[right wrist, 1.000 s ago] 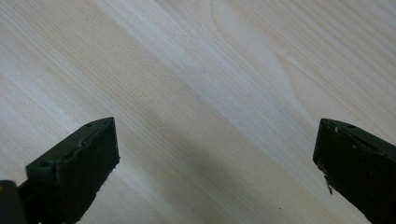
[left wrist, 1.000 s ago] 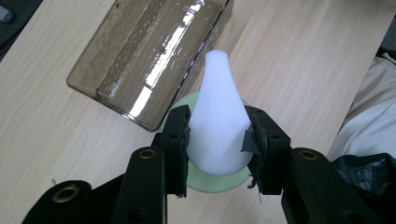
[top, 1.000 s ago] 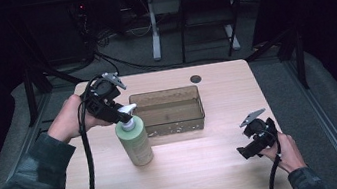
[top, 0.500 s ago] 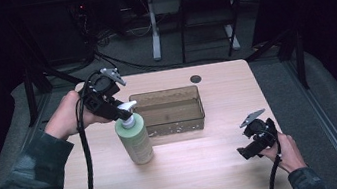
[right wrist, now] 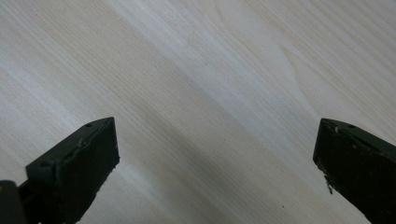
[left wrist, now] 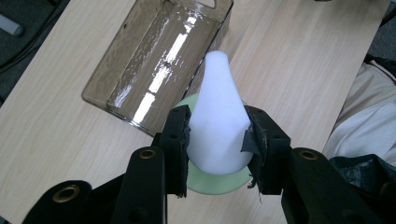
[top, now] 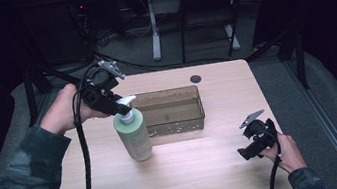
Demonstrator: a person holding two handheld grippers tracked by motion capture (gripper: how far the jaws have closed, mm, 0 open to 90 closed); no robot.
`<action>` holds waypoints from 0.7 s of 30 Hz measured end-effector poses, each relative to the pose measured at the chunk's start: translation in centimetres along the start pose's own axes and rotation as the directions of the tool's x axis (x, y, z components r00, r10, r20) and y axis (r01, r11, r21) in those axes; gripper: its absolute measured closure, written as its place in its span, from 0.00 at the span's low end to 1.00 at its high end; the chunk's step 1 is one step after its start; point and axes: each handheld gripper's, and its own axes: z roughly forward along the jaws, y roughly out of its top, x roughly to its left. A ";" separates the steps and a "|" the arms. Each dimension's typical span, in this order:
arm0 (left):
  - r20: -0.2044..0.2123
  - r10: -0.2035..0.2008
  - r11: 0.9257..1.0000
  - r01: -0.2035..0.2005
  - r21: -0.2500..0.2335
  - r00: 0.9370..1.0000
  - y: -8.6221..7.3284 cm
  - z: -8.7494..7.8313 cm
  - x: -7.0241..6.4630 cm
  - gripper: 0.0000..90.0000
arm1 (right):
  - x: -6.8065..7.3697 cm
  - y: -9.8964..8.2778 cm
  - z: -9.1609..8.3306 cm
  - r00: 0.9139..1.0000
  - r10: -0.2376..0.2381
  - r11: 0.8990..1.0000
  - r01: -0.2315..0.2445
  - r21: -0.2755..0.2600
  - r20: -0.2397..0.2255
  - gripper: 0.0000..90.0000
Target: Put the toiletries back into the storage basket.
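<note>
gripping the white pump head (left wrist: 215, 116) of the green bottle (top: 133, 136), your left tongs (top: 116, 106) have both pads pressed against its sides, as the left gripper view shows plainly. the bottle stands upright on the counter (top: 194, 181), left of centre in the high view, just beside the near left corner of the clear tray (top: 175, 111); whether bottle and tray touch cannot be told. the tray lies at mid frame with nothing visible inside it. your right tongs (top: 252, 145) sit at the lower right of the high view, close over the counter and well apart from the bottle; the right gripper view shows their jaws spread wide with bare wood between them. a small dark disc (top: 195, 79) lies near the counter's far edge, above the tray in the frame.
</note>
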 end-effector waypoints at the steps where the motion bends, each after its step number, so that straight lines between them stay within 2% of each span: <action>1: -0.002 0.002 1.000 -0.002 0.003 1.000 0.1 -0.1 0.0 0.70 | 0.0 0.0 0.0 1.000 -0.003 1.000 0.003 0.001 0.002 0.00; 21: -0.011 0.015 1.000 -0.015 -0.001 1.000 1.1 -1.5 0.0 0.70 | 0.1 0.0 0.0 1.000 -0.015 1.000 0.015 0.002 0.011 0.00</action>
